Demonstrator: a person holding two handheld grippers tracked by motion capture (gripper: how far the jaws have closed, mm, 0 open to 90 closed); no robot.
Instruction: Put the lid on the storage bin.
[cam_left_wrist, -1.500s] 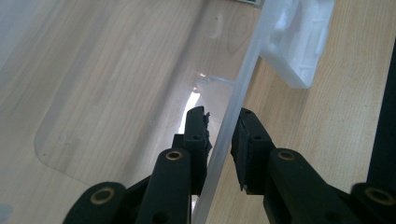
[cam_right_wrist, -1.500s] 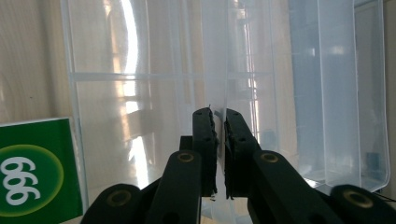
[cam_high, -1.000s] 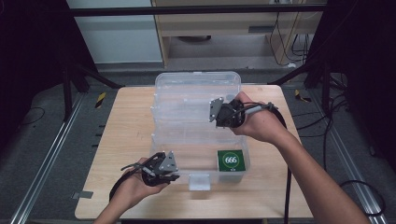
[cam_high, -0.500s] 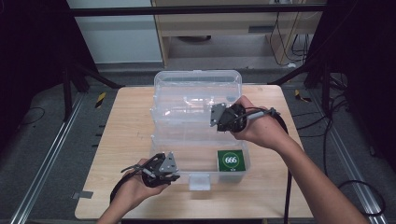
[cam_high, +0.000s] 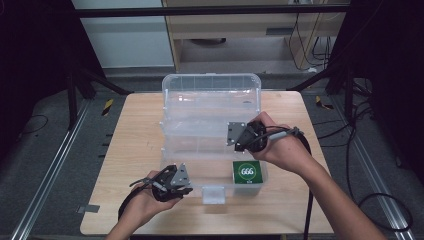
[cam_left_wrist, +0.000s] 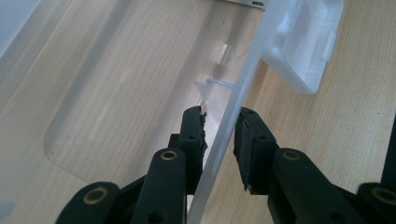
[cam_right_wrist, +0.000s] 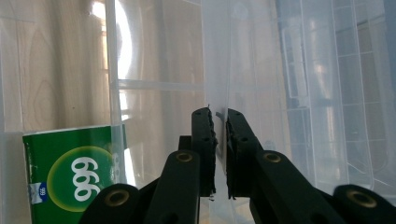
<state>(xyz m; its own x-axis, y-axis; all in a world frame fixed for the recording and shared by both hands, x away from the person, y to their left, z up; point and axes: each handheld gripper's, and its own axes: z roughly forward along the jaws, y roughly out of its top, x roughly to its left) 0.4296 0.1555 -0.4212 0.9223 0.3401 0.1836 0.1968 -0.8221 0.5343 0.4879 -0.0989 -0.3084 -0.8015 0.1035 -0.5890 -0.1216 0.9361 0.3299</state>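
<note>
A clear plastic storage box (cam_high: 210, 80) stands open on the wooden table (cam_high: 130, 135), its lid tilted up at the back. My left gripper (cam_high: 186, 181) is at the box's front left, shut on the clear front wall (cam_left_wrist: 233, 107), which runs between its jaws (cam_left_wrist: 219, 116). My right gripper (cam_high: 231, 134) is over the box's right half, shut on the thin edge of a clear inner tray (cam_right_wrist: 219, 70); its jaws (cam_right_wrist: 218, 114) stand almost together. A green carton (cam_high: 247, 171) marked 666 lies in the box's front right corner, also seen in the right gripper view (cam_right_wrist: 70, 172).
The box's white latch (cam_high: 213, 194) hangs at the middle of the front wall, close to my left gripper (cam_left_wrist: 303, 46). Bare table lies left and right of the box. Black frame legs and cables stand on the floor around the table.
My right gripper has moved toward the front of the box and lower, bringing the clear tray edge with it. The left gripper has stayed put on the front wall.
</note>
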